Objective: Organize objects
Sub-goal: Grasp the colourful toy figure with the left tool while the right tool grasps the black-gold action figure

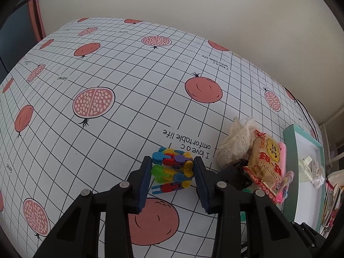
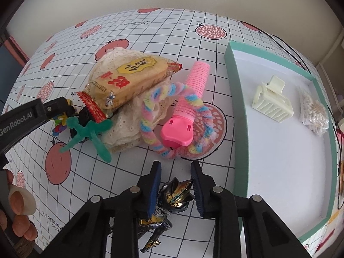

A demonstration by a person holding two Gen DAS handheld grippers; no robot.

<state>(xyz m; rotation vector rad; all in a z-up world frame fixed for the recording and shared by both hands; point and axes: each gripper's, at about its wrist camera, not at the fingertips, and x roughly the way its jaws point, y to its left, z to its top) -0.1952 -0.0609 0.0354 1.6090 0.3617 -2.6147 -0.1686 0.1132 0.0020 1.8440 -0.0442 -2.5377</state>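
Both views are bright and evenly lit by soft, diffuse light, with no hard glare. Shadows are faint: a soft grey one lies on the surface (image 1: 133,107) just under the colourful block toy (image 1: 172,169). The fisheye lenses bend the grid lines strongly toward the edges, and a dark round border cuts off the corners. The middle of each view is sharp; small print turns soft and unreadable near the rim.
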